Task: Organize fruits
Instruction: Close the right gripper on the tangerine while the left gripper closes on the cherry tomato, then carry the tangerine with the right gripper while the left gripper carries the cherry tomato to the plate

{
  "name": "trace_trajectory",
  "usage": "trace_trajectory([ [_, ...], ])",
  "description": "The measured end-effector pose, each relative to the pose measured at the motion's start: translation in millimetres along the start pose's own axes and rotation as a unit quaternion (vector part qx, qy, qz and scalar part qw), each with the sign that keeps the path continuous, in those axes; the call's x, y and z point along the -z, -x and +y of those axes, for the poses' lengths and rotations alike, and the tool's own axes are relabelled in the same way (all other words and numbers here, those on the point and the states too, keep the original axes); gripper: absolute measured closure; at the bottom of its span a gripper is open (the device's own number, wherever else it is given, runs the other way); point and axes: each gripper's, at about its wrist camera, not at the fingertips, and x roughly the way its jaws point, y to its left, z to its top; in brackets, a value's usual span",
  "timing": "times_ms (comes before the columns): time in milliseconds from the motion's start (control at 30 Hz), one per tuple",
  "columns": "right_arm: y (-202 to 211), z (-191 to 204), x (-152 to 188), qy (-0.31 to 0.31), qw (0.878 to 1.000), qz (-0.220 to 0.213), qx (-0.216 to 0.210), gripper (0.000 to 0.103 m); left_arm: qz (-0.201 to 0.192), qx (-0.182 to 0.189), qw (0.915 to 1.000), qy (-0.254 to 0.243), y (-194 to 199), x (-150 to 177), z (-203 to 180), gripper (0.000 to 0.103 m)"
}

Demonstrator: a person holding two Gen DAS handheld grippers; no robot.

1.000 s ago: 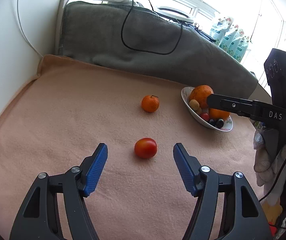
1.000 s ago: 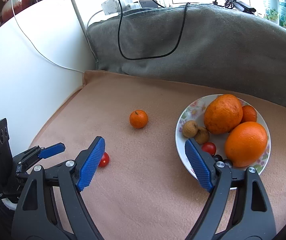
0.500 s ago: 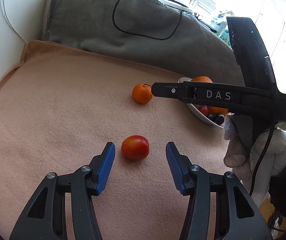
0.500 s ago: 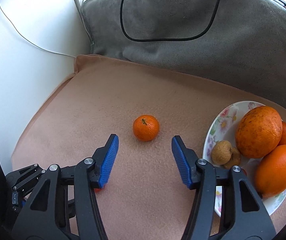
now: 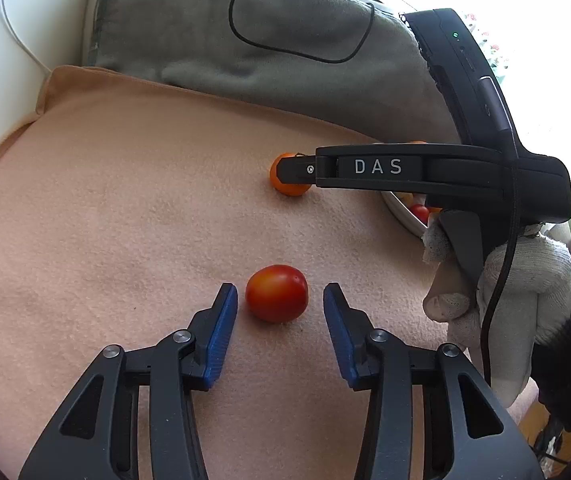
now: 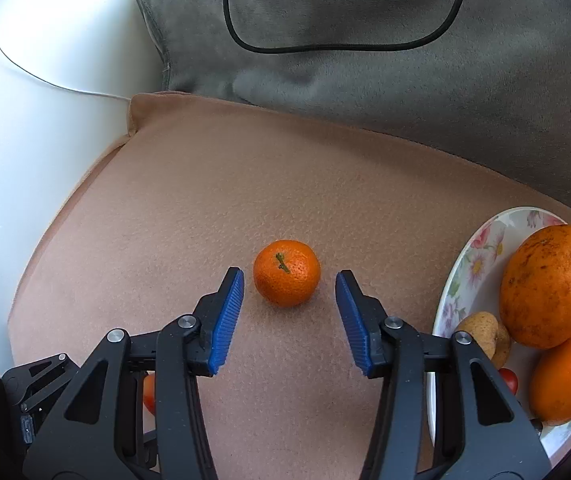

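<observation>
— Peach blanket point(image 6: 213, 200) covers the bed. What sits on it?
— A flowery plate point(image 6: 469, 264) of oranges at the right edge, a mandarin point(image 6: 286, 278) mid-blanket, a red tomato point(image 5: 276, 293) nearer the front.
— And the tongs?
— Right gripper point(image 6: 289, 284) has been closing round the mandarin, left gripper point(image 5: 280, 295) round the tomato; gaps remain.

Peach blanket point(image 6: 213, 184) (fleecy) bears mandarin point(image 6: 286, 278), tomato point(image 5: 276, 293), floral plate point(image 6: 481, 252)

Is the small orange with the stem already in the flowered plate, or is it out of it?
Out. The small orange lies on the tan cloth, left of the flowered plate and apart from it.
</observation>
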Motion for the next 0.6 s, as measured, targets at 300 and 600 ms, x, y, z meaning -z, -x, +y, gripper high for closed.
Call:
trace_trajectory([
  [300, -9, 5, -7, 0.008, 1.000, 0.008, 0.007, 0.061, 0.005, -0.001, 1.0000, 0.006, -4, 0, 3, 0.066],
  [600, -16, 6, -8, 0.010, 1.000, 0.011, 0.011, 0.063, 0.007, 0.001, 1.0000, 0.007, -3, 1, 2, 0.071],
])
